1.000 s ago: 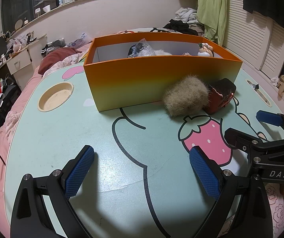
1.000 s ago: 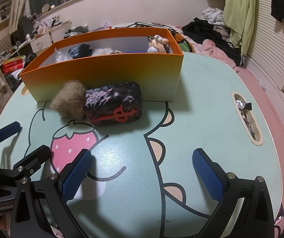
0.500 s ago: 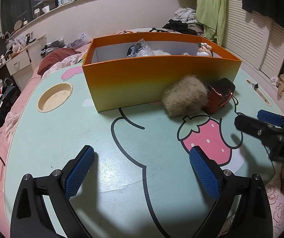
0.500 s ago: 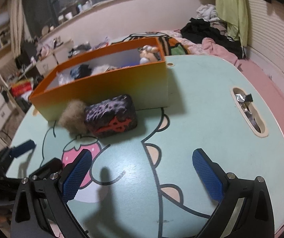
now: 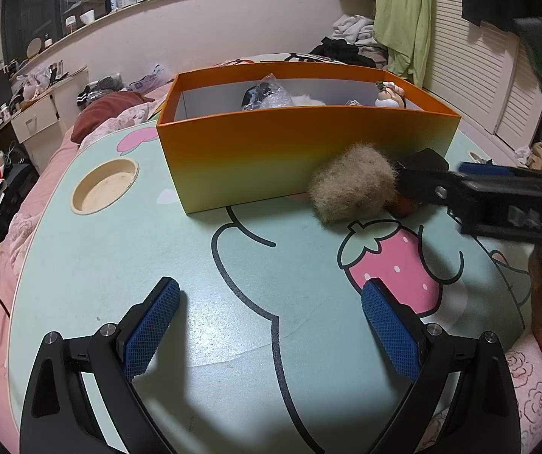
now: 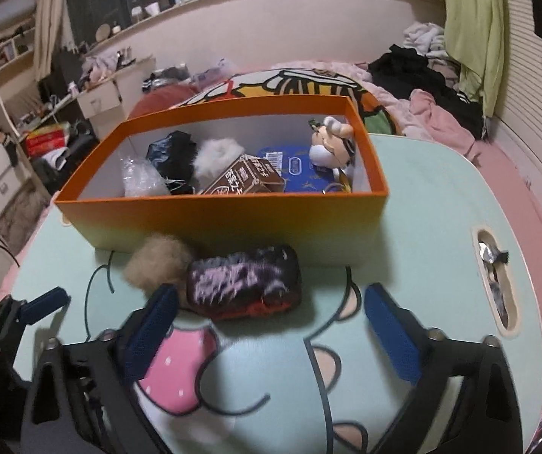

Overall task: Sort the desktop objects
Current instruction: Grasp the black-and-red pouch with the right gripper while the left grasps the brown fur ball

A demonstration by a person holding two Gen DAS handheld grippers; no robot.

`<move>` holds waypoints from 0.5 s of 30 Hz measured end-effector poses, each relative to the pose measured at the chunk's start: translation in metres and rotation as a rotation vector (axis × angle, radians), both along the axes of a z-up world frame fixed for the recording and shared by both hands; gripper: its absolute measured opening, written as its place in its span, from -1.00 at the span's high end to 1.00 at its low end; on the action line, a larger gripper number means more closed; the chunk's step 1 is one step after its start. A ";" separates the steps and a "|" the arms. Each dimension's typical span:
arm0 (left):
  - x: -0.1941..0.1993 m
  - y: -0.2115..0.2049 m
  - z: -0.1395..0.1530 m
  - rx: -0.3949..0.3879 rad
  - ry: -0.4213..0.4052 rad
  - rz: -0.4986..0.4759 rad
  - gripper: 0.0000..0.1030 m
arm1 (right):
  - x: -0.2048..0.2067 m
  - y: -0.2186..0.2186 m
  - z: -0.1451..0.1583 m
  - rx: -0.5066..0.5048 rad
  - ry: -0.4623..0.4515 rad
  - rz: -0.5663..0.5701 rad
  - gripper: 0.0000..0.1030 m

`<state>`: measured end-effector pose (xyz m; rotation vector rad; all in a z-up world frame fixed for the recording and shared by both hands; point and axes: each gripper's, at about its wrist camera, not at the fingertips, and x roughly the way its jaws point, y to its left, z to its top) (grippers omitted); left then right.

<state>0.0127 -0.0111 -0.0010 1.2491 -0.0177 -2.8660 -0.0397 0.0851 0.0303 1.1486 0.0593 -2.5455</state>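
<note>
Sorting mostly done: box (image 6: 233,219) holds several items.
Pouch (image 6: 246,287) and fluff ball (image 6: 159,266) remain, just ahead of our spread, empty right gripper (image 6: 271,335); left gripper (image 5: 271,331) spread too.

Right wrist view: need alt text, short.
The open right gripper hovers just short of a dark patterned pouch lying beside a tan fluffy ball on the cartoon-print table. Behind them stands an orange box already holding small items.

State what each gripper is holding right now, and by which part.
Nothing is held. The left gripper is open above bare table. The right gripper is open near the dark pouch, with no pad touching it.
</note>
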 end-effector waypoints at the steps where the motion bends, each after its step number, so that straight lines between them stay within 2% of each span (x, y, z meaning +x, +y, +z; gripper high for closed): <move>1: 0.000 0.000 0.000 0.000 0.000 0.000 -0.88 | -0.003 0.000 -0.001 0.000 0.001 -0.001 -0.58; 2: 0.000 0.001 0.000 -0.001 0.000 0.000 -0.88 | -0.006 0.001 -0.004 -0.007 -0.009 0.005 -0.47; 3: 0.000 0.001 0.000 -0.001 0.000 0.000 -0.88 | -0.008 0.002 -0.008 -0.021 -0.032 0.018 -0.27; 4: 0.000 0.002 0.000 -0.001 0.000 0.000 -0.88 | -0.010 0.002 -0.013 -0.035 -0.056 0.030 -0.23; 7: -0.002 0.003 0.000 -0.001 0.000 -0.003 -0.88 | -0.006 0.008 -0.015 -0.074 -0.046 0.042 -0.21; 11: -0.001 0.003 0.000 -0.001 0.000 -0.002 -0.88 | 0.013 0.022 -0.009 -0.109 0.034 0.005 -0.21; 15: -0.003 0.004 0.001 -0.002 0.000 0.001 -0.88 | 0.038 0.034 -0.003 -0.068 0.123 -0.047 -0.21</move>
